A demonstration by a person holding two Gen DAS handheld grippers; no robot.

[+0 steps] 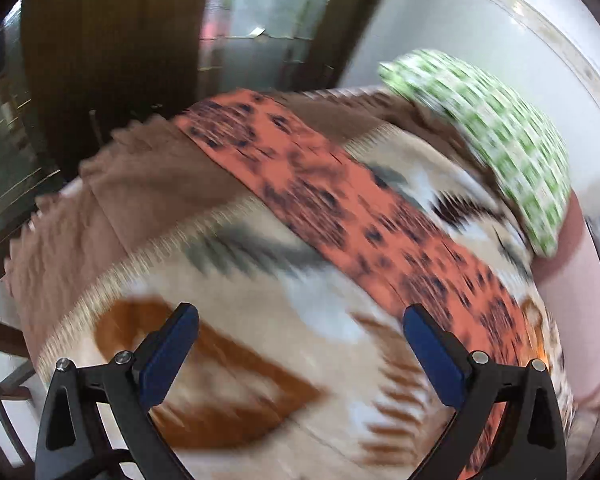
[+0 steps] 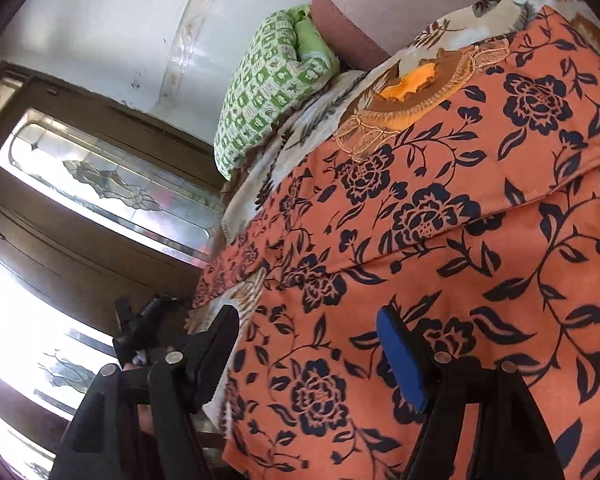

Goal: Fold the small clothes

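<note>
Green-checked pillow [image 2: 268, 84] at bed's far end, against white wall [image 2: 100, 20]. Patterned blanket [image 1: 260, 320] covers bed. Maroon cushion [image 2: 352, 8] beside pillow. Wooden door [image 2: 80, 200] with leaded glass panels beyond bed.

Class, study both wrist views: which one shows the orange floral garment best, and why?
The right wrist view. There the orange floral garment fills most of the picture, sharp, its dark flowers and a fold line clear. The left wrist view shows it only as a motion-blurred diagonal strip across the patterned blanket.

White wall [image 2: 100, 20] meets a sunlit leaded-glass wooden door [image 2: 80, 184].
</note>
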